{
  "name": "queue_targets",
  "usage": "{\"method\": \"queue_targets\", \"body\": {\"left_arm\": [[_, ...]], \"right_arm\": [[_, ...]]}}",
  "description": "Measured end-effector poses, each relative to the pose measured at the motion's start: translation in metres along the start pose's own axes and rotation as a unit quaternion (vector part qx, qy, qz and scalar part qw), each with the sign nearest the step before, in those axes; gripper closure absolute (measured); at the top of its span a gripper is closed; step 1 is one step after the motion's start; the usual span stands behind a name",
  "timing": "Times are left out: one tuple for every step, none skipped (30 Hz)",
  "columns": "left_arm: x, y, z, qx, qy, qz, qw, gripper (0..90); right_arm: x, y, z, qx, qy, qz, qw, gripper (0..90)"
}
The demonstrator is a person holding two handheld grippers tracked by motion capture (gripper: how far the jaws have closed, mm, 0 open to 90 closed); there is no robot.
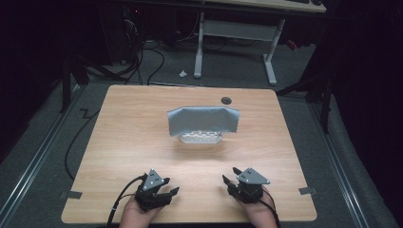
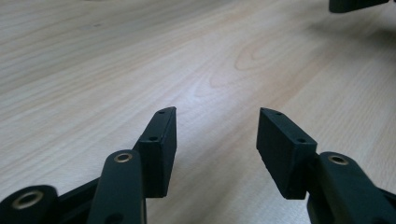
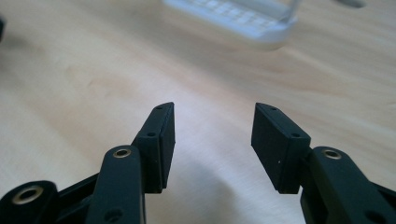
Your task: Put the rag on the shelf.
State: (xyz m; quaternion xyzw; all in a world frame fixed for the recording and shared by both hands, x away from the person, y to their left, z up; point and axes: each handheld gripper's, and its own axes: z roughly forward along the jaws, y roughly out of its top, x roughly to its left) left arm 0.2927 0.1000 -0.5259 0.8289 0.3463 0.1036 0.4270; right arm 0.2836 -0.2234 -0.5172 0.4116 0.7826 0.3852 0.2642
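Observation:
A grey cloth (image 1: pixel 203 120) stands draped over a clear ribbed plastic container (image 1: pixel 200 138) at the middle of the wooden table (image 1: pixel 123 137). Near the front edge, my left gripper (image 1: pixel 169 186) is open and angled toward the right, with bare wood between its jaws (image 2: pixel 217 110). My right gripper (image 1: pixel 230 174) is open too, a little right of centre, and points up the table. In the right gripper view its jaws (image 3: pixel 214 104) frame bare wood, and the container (image 3: pixel 243 18) lies blurred beyond them. Neither gripper touches the cloth or the container.
A dark round cable hole (image 1: pixel 226 100) sits near the table's far edge. Grey tape tabs (image 1: pixel 71 194) mark the front corners. Beyond the table stand a white desk frame (image 1: pixel 199 45) and loose cables (image 1: pixel 142 61) on the floor. A tip of the other gripper (image 2: pixel 357 4) shows in the left gripper view.

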Motion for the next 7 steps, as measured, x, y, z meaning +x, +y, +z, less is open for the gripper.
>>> {"method": "queue_targets", "body": {"left_arm": [[-0.0016, 0.0, 0.0007, -0.003, 0.0, 0.002, 1.0, 48.1], [-0.0022, 0.0002, 0.0015, -0.003, -0.002, 0.002, 1.0, 47.9], [-0.0025, 0.0008, 0.0024, -0.001, -0.004, -0.001, 1.0, 47.6], [-0.0025, 0.0009, 0.003, -0.003, -0.007, -0.005, 1.0, 47.6], [-0.0031, 0.001, 0.0034, -0.003, -0.006, -0.004, 1.0, 47.6], [-0.0033, 0.0008, 0.0035, 0.0, -0.005, -0.001, 1.0, 47.4], [-0.0033, 0.0008, 0.0035, 0.0, -0.005, -0.001, 1.0, 47.3]], "right_arm": [[0.0048, -0.0017, 0.0009, 0.007, 0.001, -0.019, 0.9998, 49.7], [0.0088, -0.0026, 0.0013, 0.009, -0.002, -0.036, 0.9993, 49.6], [0.0106, -0.0032, 0.0016, 0.01, 0.0, -0.042, 0.9991, 49.6], [0.012, -0.0038, 0.0025, 0.013, 0.006, -0.04, 0.9991, 49.5], [0.0127, -0.0039, 0.0036, 0.016, 0.009, -0.039, 0.9991, 49.5], [0.0132, -0.0039, 0.0044, 0.017, 0.008, -0.041, 0.999, 49.5], [0.0132, -0.0038, 0.0049, 0.017, 0.006, -0.045, 0.9988, 49.5]]}}
